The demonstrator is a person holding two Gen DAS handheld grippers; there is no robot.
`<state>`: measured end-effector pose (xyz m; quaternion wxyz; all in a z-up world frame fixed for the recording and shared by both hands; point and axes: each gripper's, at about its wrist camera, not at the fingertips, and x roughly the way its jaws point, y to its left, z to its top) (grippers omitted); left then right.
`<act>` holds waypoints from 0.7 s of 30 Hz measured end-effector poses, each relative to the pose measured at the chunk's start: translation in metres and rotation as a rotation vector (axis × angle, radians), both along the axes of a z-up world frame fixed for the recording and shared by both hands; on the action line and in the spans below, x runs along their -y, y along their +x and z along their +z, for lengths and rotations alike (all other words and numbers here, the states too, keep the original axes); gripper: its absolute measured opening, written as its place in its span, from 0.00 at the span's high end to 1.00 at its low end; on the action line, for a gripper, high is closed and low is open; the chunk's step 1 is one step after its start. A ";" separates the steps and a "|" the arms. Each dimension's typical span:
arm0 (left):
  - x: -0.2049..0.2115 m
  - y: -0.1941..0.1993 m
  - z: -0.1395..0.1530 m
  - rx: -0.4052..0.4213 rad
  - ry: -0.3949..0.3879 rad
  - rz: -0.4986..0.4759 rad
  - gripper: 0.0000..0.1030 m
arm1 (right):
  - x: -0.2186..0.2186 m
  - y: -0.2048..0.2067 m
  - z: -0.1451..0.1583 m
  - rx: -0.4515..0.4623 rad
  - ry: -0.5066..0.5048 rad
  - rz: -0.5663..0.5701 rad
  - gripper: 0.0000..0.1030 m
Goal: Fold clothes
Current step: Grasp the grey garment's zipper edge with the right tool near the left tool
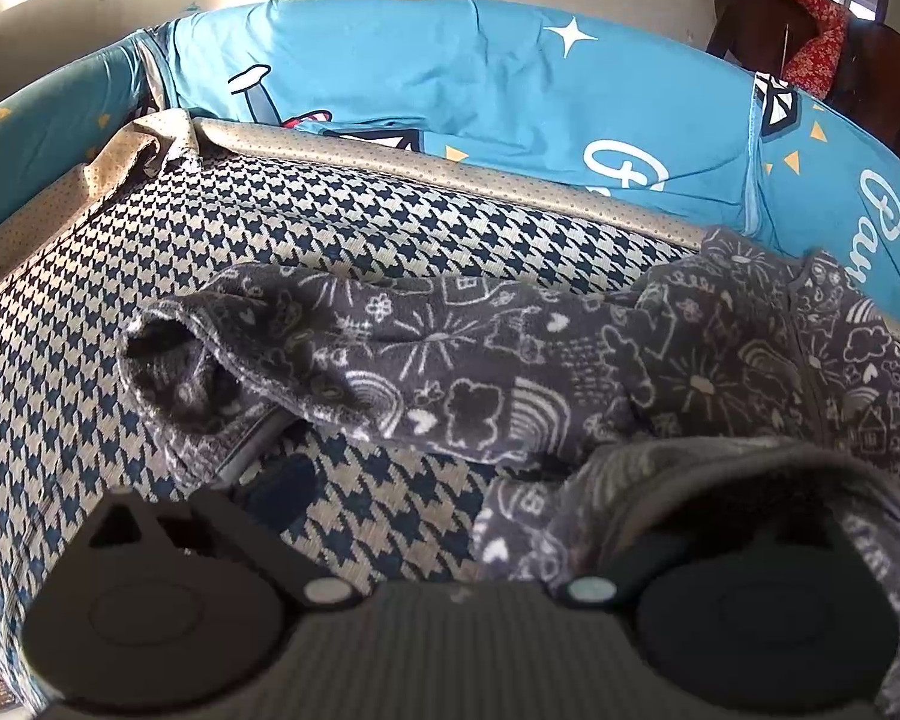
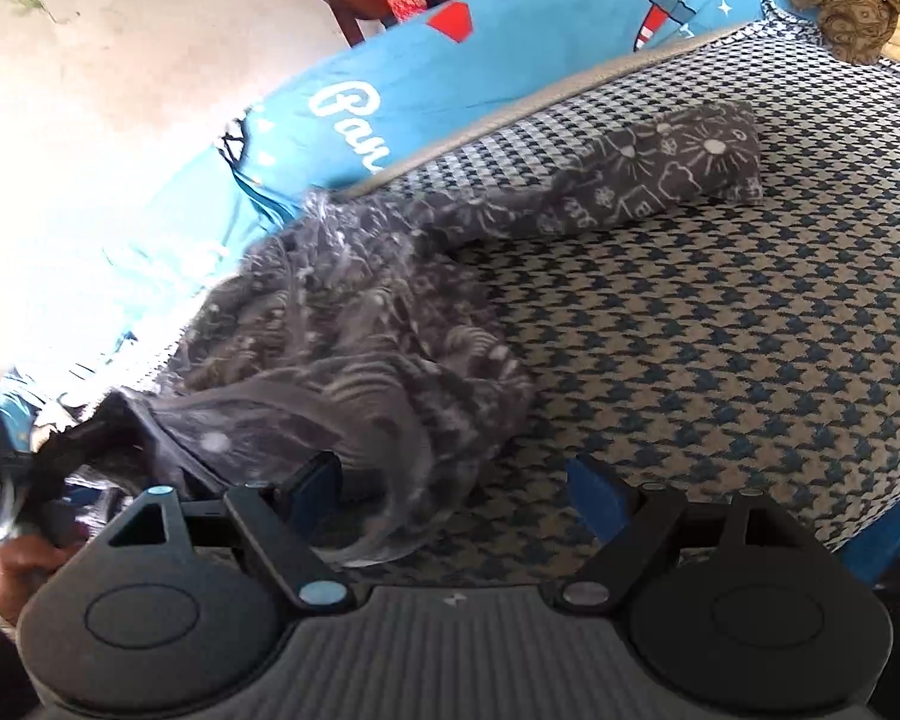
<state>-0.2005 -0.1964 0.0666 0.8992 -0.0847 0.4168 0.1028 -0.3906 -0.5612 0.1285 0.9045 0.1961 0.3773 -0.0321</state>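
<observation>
Grey fleece garment (image 1: 510, 360), white doodle print, lies crumpled on the houndstooth mat (image 1: 270, 228) of a bed; not folded as it lies.

Near: left gripper (image 1: 450, 516) sits low over the mat. Its left finger is bare, its right finger is buried under a garment fold, jaws look spread wide, but I cannot tell if it pinches anything. Right gripper (image 2: 456, 492) has its jaws spread apart, blue pads (image 2: 597, 495) showing; the left pad touches the bunched hem, nothing clamped between.

Mid: the garment body is bunched and motion-blurred in the right wrist view. At far left of that view a hand (image 2: 18, 564) holds a dark gripper, with cloth reaching toward it.

Far: one sleeve (image 2: 660, 162) stretches flat toward the blue cartoon sheet (image 1: 510, 78); a chair with red cloth (image 1: 810, 18) stands behind.

Risks:
- A lift could take only one layer, so the rest sags and twists.
- Fleece clings to itself, so the sleeve may drag along and fold crooked.
- The bunched part lies near the mat edge and could slide off.
- The mat looks loose and may ruck up under a dragging finger.
</observation>
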 end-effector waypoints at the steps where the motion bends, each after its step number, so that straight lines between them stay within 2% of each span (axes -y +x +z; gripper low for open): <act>1: 0.000 0.000 0.000 0.000 -0.001 0.000 0.00 | -0.004 -0.004 0.004 0.024 -0.018 0.017 0.20; 8: 0.001 0.000 0.000 0.001 -0.004 -0.001 0.00 | -0.032 -0.031 0.032 0.189 -0.146 0.136 0.20; 16: 0.002 0.001 -0.001 -0.002 -0.003 -0.005 0.00 | -0.103 -0.021 0.015 0.175 -0.269 0.483 0.20; 21: 0.003 0.001 -0.002 -0.006 0.000 -0.006 0.00 | -0.125 0.001 -0.013 0.133 -0.340 0.585 0.20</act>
